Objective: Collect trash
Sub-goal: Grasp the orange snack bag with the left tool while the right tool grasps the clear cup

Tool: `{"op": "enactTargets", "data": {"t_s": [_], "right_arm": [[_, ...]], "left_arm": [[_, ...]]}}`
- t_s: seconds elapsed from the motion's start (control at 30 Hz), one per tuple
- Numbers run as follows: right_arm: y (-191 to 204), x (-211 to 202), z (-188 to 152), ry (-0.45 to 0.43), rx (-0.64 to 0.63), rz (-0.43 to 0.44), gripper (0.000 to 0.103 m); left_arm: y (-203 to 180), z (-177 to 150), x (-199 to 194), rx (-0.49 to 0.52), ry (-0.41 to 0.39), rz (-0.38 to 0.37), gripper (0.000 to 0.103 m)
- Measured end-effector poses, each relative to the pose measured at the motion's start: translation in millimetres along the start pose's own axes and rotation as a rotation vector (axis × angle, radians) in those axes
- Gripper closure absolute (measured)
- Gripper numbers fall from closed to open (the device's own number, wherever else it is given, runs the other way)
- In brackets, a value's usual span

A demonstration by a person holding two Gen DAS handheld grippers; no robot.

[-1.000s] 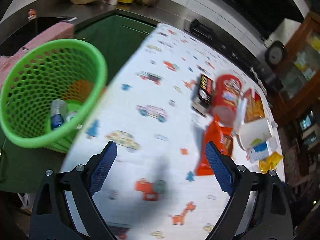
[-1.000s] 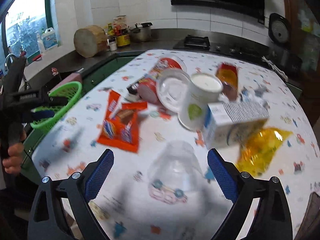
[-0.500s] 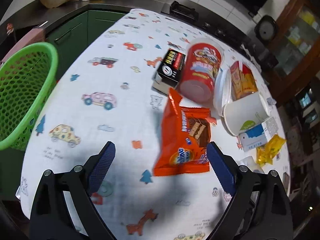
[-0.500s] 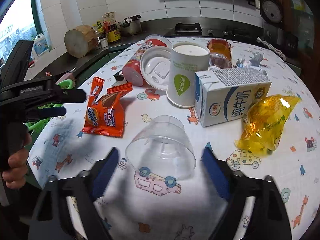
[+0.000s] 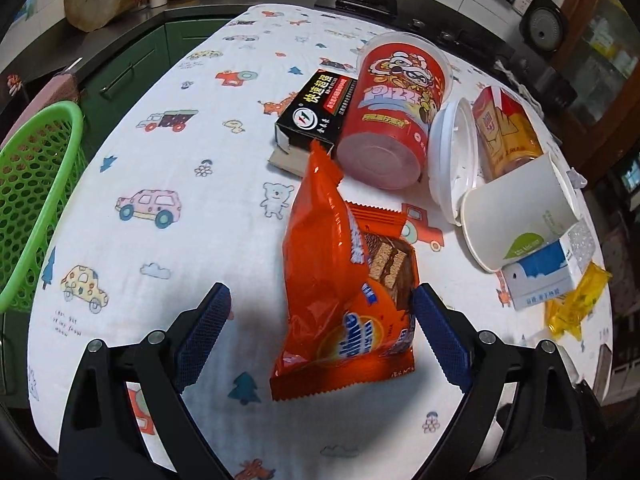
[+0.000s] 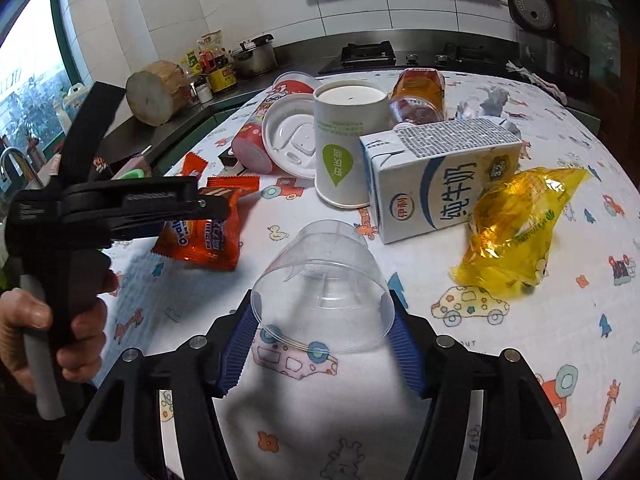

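A clear plastic cup [image 6: 324,280] lies on its side on the cartoon-print tablecloth [image 6: 540,360]. My right gripper [image 6: 322,312] has its jaws closing on the cup, with both blue pads touching the rim. An orange snack wrapper [image 5: 344,280] lies flat, its lower half between the fingers of my left gripper [image 5: 320,300], which is open and not touching it. In the right wrist view a hand [image 6: 48,328] holds the left gripper [image 6: 222,208] over that wrapper [image 6: 208,236].
A green mesh basket [image 5: 36,200] stands off the table's left edge. Beyond the wrapper lie a black box [image 5: 316,116], a red snack tub [image 5: 396,108], a white lid [image 5: 452,160], a paper cup [image 5: 520,212], a milk carton [image 6: 436,184] and a yellow bag [image 6: 516,220].
My left gripper swung right from the basket to straddle the orange wrapper. The right gripper's jaws narrowed from wide open onto the clear cup.
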State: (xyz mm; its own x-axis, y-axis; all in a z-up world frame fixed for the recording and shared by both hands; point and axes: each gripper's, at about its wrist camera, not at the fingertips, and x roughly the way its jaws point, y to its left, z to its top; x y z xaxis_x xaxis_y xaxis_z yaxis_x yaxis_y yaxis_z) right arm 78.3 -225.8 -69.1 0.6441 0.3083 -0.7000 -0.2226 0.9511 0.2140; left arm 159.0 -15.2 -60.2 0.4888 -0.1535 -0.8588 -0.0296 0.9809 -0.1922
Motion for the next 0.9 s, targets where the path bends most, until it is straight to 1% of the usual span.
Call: {"op": "enactTargets", "data": {"t_s": [0.1,0.17,0.23,0.3,0.37,0.43,0.6,0.73,0.9], "right_arm": [[-2,-4,-2,-0.005,0.007,0.012,0.043],[-3,-5,-3,-0.005,0.012,0.017,0.043],[-4,-7,-3,-0.007,0.017,0.020,0.043],[-5,-8,-3,-0.009,0.018,0.023,0.043],[-6,-9,-3,-0.012,0.020,0.024,0.043],[-7,-10,-3,-0.012,0.021,0.026,0.043],[-9,-13,-4,-0.019,0.023,0.029,0.043],[-8,-15,-2,-0.023,0.017,0.037,0.043],[1,-14,3,-0.021,-0.008,0.058,0.043]], "left_arm": [[-5,0,1,0.014,-0.005,0.006,0.012],[-8,0,2,0.023,-0.003,0.005,0.016],[-11,0,3,0.031,0.002,-0.012,0.027],[-15,0,2,0.047,0.002,-0.022,0.032],[-18,-1,1,0.063,-0.003,-0.031,0.041],[-22,-1,0,0.074,0.001,-0.054,0.054],[-26,-4,-5,0.095,-0.011,-0.064,0.060],[-22,-6,-13,0.099,-0.018,-0.096,0.072],[-10,-9,-26,0.093,-0.039,-0.125,0.078]]}}
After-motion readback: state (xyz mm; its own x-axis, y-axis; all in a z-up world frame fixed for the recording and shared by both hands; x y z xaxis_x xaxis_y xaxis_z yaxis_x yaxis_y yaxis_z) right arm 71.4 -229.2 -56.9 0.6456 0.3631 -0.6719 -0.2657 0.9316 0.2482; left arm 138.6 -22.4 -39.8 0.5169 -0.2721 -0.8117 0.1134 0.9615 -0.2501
